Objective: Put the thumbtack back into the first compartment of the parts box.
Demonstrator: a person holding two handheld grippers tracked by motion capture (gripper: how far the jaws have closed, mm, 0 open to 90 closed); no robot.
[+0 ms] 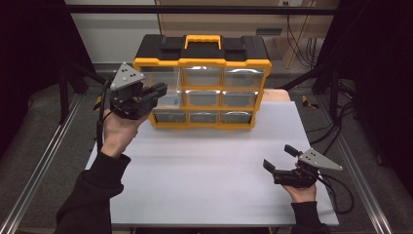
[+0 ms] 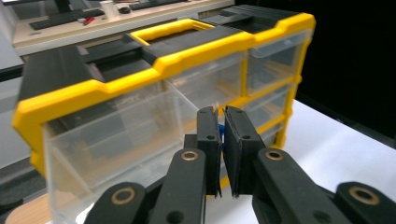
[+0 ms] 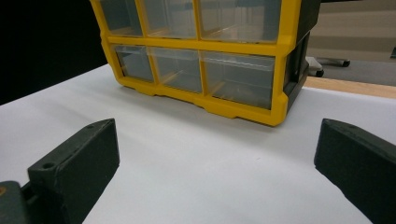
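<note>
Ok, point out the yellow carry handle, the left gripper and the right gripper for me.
yellow carry handle [image 1: 202,41], high view, on its top bar.
left gripper [image 2: 223,133], left gripper view, between its closed jaws' tips.
right gripper [image 1: 279,157], high view, midway between its open jaws' tips.

Our two black grippers, left gripper [image 1: 160,90] and right gripper [image 1: 280,158], grey three-cornered plates on top, brass-ringed rivets, trailing black cables, our dark long sleeves [image 1: 95,195].

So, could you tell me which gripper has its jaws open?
The right gripper: its jaws stand wide apart, whereas the left gripper by the drawer cabinet has them shut.
</note>
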